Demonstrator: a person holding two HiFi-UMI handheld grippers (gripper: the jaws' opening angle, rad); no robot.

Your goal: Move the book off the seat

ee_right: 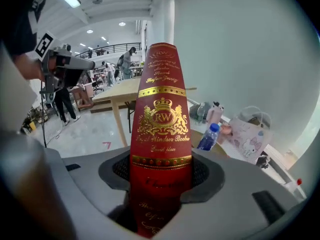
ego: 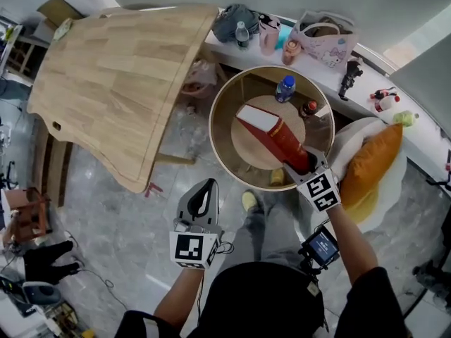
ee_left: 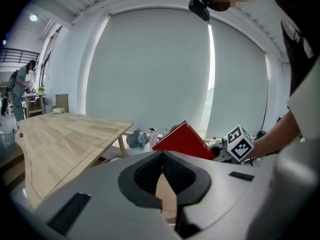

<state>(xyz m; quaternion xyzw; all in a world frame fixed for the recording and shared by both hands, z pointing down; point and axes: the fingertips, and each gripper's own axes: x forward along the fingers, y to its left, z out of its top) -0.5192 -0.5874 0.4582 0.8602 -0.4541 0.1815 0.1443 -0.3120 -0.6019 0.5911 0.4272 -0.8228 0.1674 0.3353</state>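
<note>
Red book [ego: 271,129] clamped in right tongs [ego: 301,164], held tilted over round bench [ego: 220,136], clear of cushioned seat [ego: 345,139]; left tongs [ego: 202,201] closed, empty. Lift looks done; set-down and release remain, probably on that bench

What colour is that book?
The book is deep red with gold lettering, clearest in the right gripper view.
</note>
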